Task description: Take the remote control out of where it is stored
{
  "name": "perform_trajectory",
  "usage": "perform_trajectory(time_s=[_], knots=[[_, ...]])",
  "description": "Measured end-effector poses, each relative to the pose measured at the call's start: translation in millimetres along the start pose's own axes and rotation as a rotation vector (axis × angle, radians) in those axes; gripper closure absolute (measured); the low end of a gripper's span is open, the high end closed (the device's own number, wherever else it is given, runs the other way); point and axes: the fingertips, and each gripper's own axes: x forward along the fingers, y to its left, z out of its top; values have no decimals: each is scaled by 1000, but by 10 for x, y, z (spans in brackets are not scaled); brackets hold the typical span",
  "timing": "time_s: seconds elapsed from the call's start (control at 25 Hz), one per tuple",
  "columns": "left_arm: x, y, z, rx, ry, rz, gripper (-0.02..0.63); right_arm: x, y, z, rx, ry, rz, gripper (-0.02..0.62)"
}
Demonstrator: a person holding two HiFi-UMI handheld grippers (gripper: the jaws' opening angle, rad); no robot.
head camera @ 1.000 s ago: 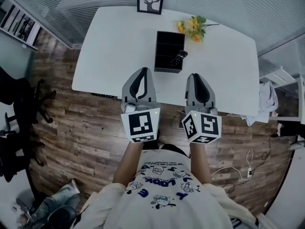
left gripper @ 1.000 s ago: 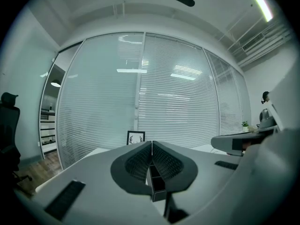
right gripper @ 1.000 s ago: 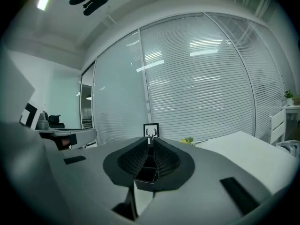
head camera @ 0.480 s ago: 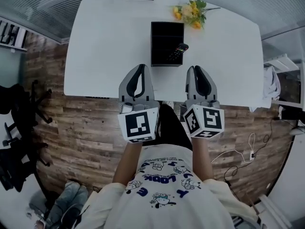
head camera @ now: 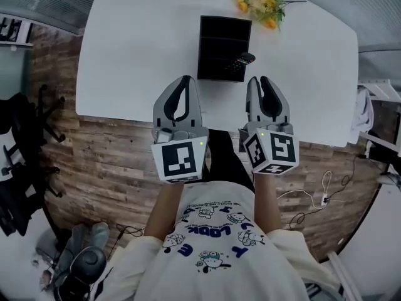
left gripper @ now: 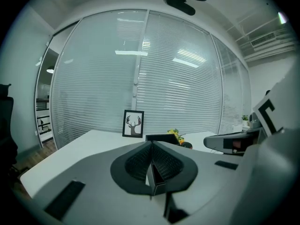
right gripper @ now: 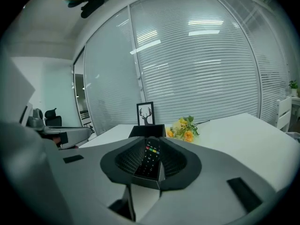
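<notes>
Two tongs hang over the near edge of the smooth white counter, the left tongs pressed together and empty, the right tongs opening on nothing, so I think the right one must next reach toward 12 o'clock for the slim black remote control leaning in the boxy black holder.

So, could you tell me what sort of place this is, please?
Most likely an office or a meeting room: a large white table, glass partition walls with slatted blinds, and a black office chair on the wood floor.
</notes>
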Motion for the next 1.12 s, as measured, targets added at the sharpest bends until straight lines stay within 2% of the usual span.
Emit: perform_trajectory(time_s=[0.08,0.2,0.52,0.68,0.92,1.12], knots=[[86,1,-48,9,22,11,588,105,-20,-40,7,23,35,452],[201,1,-76,-6,29,31,589,245,-86,-80,12,48,67,444],[501,-63,-156,-37,54,61,588,585,-204,-168,0,120,156,364],[602,-38,-266,-43,88,67,589,731,-160,-257,-7,146,201,359],[639,-15,-303,-48,101,72,589,762,-59,-281,-5,131,284,360],[692,-8,-376,-57,116,80,589,815,12,-306,-79,131,317,363]])
